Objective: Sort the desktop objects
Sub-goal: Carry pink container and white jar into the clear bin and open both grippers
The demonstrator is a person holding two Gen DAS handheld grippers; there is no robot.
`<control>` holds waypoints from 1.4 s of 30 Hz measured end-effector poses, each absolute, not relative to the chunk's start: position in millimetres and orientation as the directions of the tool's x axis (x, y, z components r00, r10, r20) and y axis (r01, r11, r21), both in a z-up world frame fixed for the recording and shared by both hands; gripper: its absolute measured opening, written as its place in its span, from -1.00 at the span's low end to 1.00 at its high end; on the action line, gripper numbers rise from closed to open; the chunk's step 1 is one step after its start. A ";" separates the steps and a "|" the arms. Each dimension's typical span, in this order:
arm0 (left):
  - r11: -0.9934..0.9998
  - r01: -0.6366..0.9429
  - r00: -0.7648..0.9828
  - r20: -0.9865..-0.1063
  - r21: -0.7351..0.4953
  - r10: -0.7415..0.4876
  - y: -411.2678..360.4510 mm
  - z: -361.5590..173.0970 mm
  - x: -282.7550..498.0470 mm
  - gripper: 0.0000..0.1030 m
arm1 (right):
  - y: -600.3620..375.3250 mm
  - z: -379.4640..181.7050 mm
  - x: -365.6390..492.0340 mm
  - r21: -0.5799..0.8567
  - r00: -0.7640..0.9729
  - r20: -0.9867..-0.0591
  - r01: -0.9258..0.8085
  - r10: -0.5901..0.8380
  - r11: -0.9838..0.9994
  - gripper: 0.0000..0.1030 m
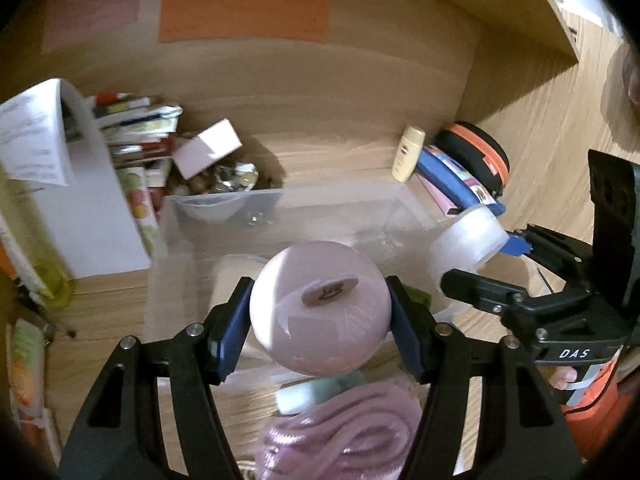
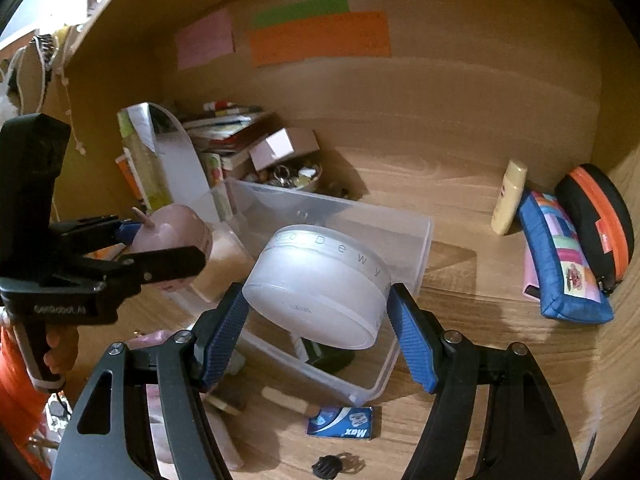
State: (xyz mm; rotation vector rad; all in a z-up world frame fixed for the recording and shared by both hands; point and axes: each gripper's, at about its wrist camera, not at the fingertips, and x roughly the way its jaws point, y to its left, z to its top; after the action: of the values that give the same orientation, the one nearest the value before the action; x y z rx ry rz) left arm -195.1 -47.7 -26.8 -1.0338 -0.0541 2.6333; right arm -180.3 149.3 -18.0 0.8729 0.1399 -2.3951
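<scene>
My left gripper (image 1: 320, 312) is shut on a round pale pink jar (image 1: 320, 306), held above the near end of a clear plastic bin (image 1: 224, 216). Seen from the right wrist view, that pink jar (image 2: 172, 236) hangs at the left in the left gripper (image 2: 160, 248). My right gripper (image 2: 316, 304) is shut on a frosted white round jar (image 2: 316, 284), its blue pads pressing both sides, over the clear plastic bin (image 2: 416, 236). In the left wrist view the white jar (image 1: 466, 240) and the right gripper (image 1: 480, 260) show at the right.
A pink knitted cloth (image 1: 340, 436) and a mint block (image 1: 308, 394) lie under the left gripper. A white file stand (image 2: 176, 168), stacked books (image 2: 228, 128), a bowl of trinkets (image 2: 292, 178), a cream bottle (image 2: 508, 196), a blue pouch (image 2: 560, 264) and an orange-black case (image 2: 600, 236) ring the desk. A blue packet (image 2: 340, 422) lies in front.
</scene>
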 end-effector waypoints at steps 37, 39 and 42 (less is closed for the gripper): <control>-0.935 -0.308 -0.603 -0.725 -0.174 0.333 -49.7 -69.2 -233.3 0.23 | 118.4 -40.1 -204.0 0.023 -0.586 -0.671 0.597 -0.455 -0.802 0.33; -0.937 -0.307 -0.614 -0.717 -0.169 0.330 -51.0 -67.0 -231.5 0.28 | 119.3 -38.9 -203.5 0.020 -0.593 -0.666 0.591 -0.452 -0.806 0.39; -0.935 -0.313 -0.629 -0.702 -0.165 0.334 -53.6 -62.0 -227.6 0.32 | 122.1 -37.3 -203.2 0.036 -0.592 -0.663 0.587 -0.459 -0.809 0.48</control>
State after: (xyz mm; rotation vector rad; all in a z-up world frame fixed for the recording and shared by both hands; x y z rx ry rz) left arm -227.6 -53.6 -62.0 -1.1071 -0.0385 2.5508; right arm -203.2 122.1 -37.3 0.9117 0.2488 -2.3614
